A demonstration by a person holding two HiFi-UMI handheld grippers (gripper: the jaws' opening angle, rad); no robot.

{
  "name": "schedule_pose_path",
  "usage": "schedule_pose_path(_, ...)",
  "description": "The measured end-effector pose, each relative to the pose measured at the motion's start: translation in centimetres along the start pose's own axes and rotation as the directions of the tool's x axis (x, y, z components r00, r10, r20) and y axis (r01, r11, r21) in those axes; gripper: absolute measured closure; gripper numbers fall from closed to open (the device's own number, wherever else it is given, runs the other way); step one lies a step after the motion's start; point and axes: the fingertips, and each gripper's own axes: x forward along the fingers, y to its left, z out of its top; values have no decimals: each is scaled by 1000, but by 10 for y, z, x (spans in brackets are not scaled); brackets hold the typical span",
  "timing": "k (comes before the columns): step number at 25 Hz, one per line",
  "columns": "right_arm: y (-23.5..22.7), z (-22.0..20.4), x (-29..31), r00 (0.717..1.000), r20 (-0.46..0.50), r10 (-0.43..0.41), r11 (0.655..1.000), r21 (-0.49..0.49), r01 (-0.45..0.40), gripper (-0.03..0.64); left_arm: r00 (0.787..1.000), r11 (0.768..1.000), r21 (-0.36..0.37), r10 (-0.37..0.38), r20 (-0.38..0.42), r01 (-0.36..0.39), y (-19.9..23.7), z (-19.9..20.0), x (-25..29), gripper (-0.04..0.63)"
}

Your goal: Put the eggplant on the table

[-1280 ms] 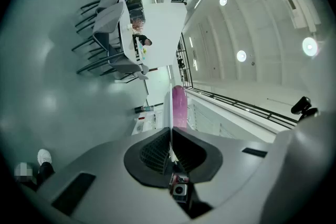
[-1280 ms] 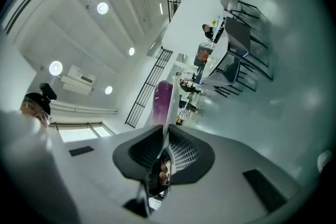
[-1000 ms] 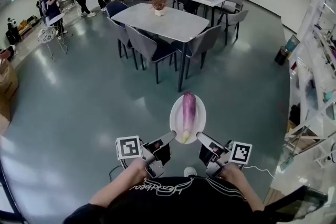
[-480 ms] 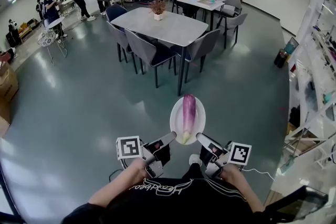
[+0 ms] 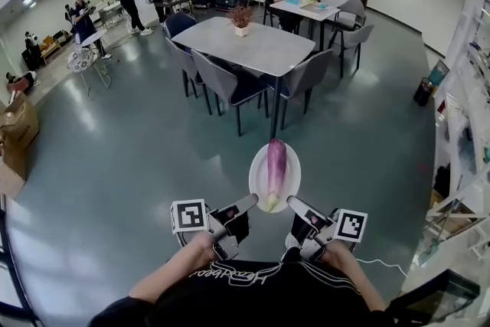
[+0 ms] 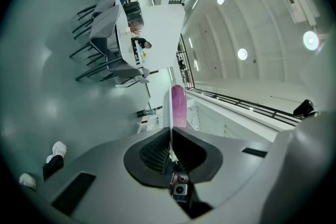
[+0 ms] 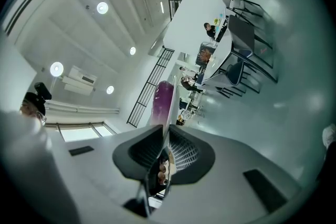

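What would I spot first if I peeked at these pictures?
A long purple eggplant lies on a white plate, held out in front of the person above the shiny floor. The left hand-held gripper and the right hand-held gripper each pinch the plate's near rim. Further ahead stands a grey table.

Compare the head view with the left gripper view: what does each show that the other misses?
Head view only: the right tongs, the person's arms, and the full face of the plate with the eggplant lying along it. Left gripper view only: the left tongs shut on the plate rim, seen edge-on, plus ceiling lights and a railing. Both: plate, eggplant, and the grey table with chairs.
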Motion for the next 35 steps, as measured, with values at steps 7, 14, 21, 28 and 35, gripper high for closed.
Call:
schedule_pose_path(7,-34,53,13,1000,-11,-5,999,37,5,574,999,1000,5,23,23,-23,18,36,49,575)
schedule_pose_path(14,-71,125,33,998,-57,8,998,56,-4,574,997,999,-15,36,67,-35,36,82,111,575)
schedule_pose_path(21,-102,196,46,995,-91,31,998,66,-25,574,992,998,-17,63,106,-61,49,121,173,575)
schedule_pose_path(28,-130,265,40,995,-93,32,998,61,-26,574,992,997,13,74,103,-76,59,147,243,575)
schedule_pose_path(35,-154,314,34,996,-80,42,998,48,-39,574,993,998,7,54,107,-55,67,160,295,575)
